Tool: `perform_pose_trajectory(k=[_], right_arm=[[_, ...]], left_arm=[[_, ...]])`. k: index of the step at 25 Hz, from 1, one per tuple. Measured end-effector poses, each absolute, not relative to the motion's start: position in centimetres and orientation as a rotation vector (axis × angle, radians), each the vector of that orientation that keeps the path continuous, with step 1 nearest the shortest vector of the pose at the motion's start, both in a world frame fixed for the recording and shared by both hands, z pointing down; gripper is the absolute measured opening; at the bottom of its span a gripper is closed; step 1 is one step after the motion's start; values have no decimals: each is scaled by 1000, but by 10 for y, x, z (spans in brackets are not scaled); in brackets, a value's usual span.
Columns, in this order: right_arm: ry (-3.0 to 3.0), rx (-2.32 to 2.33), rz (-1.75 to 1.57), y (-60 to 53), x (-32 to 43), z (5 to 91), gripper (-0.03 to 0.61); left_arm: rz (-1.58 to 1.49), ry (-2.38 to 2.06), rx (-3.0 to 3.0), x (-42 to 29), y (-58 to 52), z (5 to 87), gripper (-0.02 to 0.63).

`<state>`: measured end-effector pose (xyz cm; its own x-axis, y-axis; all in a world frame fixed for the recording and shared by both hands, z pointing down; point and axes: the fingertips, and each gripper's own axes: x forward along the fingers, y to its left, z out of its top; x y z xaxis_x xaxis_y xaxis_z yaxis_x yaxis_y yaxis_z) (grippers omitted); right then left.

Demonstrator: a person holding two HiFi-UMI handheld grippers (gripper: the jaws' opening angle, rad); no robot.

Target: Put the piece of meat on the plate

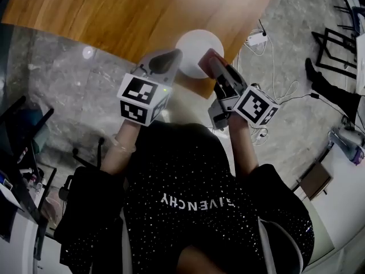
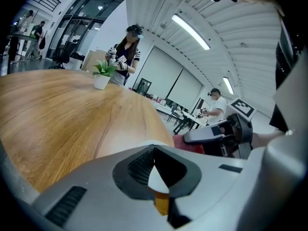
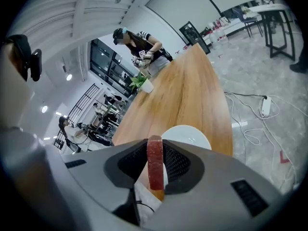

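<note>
A white plate sits near the edge of the wooden table. My right gripper hovers at the plate's right rim, shut on a flat red piece of meat. In the right gripper view the meat stands upright between the ribbed pads, with the plate just beyond it. My left gripper is beside the plate's left rim, jaws together and nothing in them. In the left gripper view the meat shows to the right, held by the other gripper.
A small potted plant stands farther along the table, where another person works with grippers. A power strip and white cables lie on the stone floor to the right. A black frame stands at the far right.
</note>
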<state>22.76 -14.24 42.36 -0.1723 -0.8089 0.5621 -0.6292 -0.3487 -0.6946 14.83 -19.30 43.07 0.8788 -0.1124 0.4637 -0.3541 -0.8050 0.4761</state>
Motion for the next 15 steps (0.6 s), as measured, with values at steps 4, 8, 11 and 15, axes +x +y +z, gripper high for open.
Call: perform_pose_trajectory(k=[4, 8, 11, 15], right_arm=[[1647, -1846, -1668, -154, 222, 446, 98], [1636, -1785, -1749, -165, 217, 459, 98], [1612, -1752, -1792, -171, 216, 467, 98], [1554, -1741, -1864, -174, 216, 480, 98]], left_arm=[[532, -372, 2442, 147, -197, 438, 9], [516, -406, 2406, 144, -197, 448, 9], [501, -421, 2382, 142, -194, 450, 9], [509, -447, 2378, 138, -196, 453, 9]])
